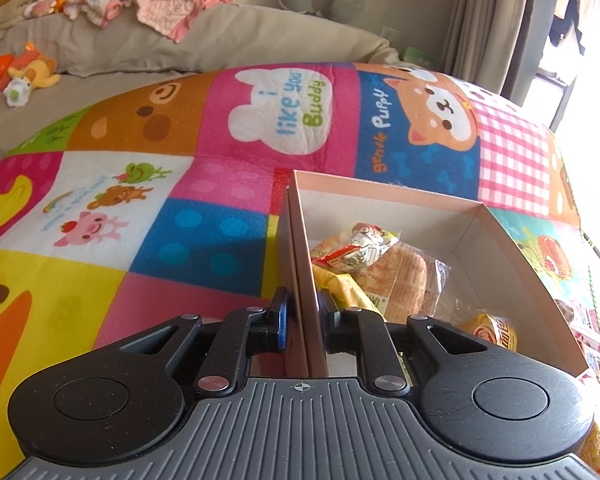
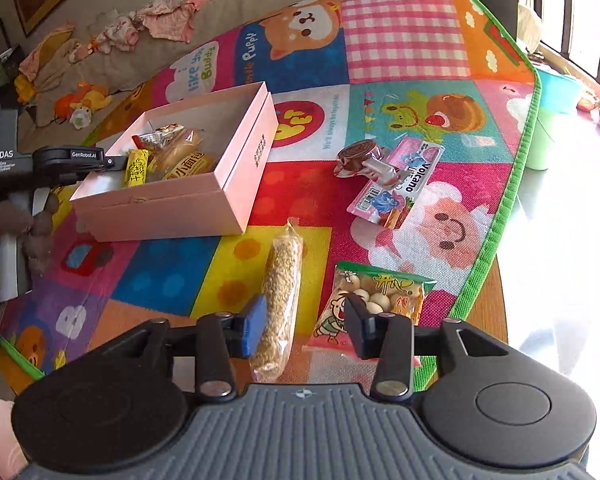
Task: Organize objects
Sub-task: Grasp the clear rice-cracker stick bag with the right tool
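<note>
Left gripper (image 1: 303, 316) is clamped on the near wall of the pink box (image 1: 300, 264), one pad outside, one inside, the cardboard pinched between them. Beyond its fingers and off to the right, inside the box, lie a bread roll in clear wrap (image 1: 396, 276), a yellow packet (image 1: 352, 292) and a printed snack bag (image 1: 356, 248); the gripper body cuts off the near part of the box floor, so what lies there can't be made out.

Over to the right gripper (image 2: 306, 326): jaws spread, nothing pressed between them. The long grain bar in clear wrap (image 2: 280, 300) lies just inside the left, blue-padded finger (image 2: 256, 326), running away from the tool; whether the pad touches it is hard to tell. Under the right finger sits the green-topped bag of round snacks (image 2: 376, 296), its lower edge hidden by the finger. Farther ahead and to the right, a pink Volcano packet (image 2: 400, 184) with a brown swirl sweet (image 2: 358, 156) beside it. Far ahead on the left, the pink box again, with the other gripper on its left wall. All on the patchwork cartoon mat (image 2: 404, 36).
</note>
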`<state>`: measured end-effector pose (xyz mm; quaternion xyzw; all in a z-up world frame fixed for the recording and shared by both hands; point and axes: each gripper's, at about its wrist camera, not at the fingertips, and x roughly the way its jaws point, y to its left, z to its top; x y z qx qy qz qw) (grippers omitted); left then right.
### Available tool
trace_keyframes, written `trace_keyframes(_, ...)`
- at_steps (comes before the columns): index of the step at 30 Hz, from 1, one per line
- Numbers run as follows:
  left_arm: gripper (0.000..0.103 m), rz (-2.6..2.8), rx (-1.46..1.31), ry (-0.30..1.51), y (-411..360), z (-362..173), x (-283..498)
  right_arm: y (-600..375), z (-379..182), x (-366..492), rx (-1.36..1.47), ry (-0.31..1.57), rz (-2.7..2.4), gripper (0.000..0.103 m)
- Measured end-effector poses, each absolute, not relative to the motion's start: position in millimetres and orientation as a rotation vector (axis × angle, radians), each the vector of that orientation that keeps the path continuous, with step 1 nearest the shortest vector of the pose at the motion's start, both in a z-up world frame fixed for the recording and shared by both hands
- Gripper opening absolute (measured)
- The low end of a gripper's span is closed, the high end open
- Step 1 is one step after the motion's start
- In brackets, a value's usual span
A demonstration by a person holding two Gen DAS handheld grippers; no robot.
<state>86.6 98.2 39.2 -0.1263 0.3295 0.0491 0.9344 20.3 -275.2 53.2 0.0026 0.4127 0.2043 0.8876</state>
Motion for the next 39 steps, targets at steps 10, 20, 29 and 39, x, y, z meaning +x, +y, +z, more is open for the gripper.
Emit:
trace_keyframes(10,0.018,0.102,-0.254,0.672,95.7,38.7,83.5,-293.3,40.7,19.8,-0.067,0.765,0.201,0.072)
trace_keyframes(20,0.018,0.117,-0.241,0.684,91.9,40.0,82.2,-282.4,18.3,5.2,-0.169,0.664,0.122,0.094)
trace_keyframes(29,0.019,0.117,-0.239,0.687,91.5,39.9,80.7,-287.4,28.4,0.4,-0.1,0.631,0.162,0.103)
trace_keyframes(39,0.019,0.114,-0.245,0.687,90.9,39.8,80.2,-262.4,43.4,3.0,0.002,0.652,0.368,0.097)
